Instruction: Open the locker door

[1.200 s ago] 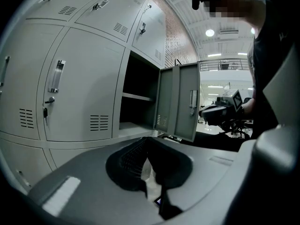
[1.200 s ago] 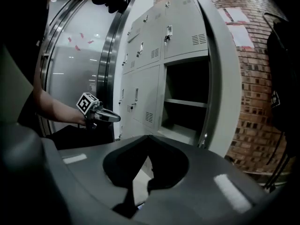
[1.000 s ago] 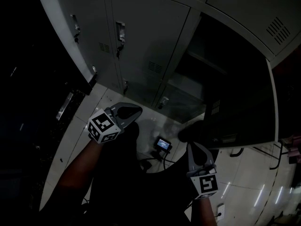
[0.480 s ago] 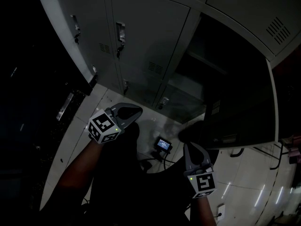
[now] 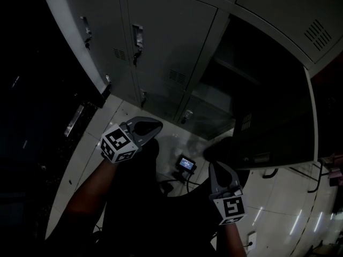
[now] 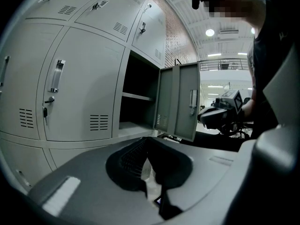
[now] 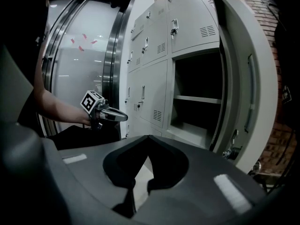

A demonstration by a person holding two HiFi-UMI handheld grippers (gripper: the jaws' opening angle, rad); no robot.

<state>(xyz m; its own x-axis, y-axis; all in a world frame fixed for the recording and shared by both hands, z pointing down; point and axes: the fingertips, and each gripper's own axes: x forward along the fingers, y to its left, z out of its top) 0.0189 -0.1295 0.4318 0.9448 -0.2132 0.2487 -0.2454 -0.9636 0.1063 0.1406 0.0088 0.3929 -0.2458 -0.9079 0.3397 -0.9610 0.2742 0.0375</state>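
Grey sheet-metal locker door (image 6: 180, 102) swung wide on the right side of its frame, well out from the cabinet face, inner panel and long handle showing. Dark open compartment (image 6: 138, 86) behind it, one thin metal shelf (image 6: 137, 96) across the middle, nothing visible stored inside. Neighbouring closed grey locker doors (image 5: 166, 47) to the left, each with vent slots and a small latch.

Left gripper (image 5: 153, 126) held low in front of the body, well apart from the cabinet; jaws together, nothing between the pads. Right gripper (image 5: 217, 169) likewise low, near the lower edge of the open door but not touching it; jaws pressed fully together, empty.

Glossy white floor tiles (image 5: 278, 197) below, with a small lit-screen device (image 5: 186, 164) lying between the two grippers.

Judged step: opening apparently complete, no contact with the door, grippers idle. Next move, if any: probably just a clear retreat; if more swing is wanted, a light nudge on the door's free edge with closed jaws, no grasp required.
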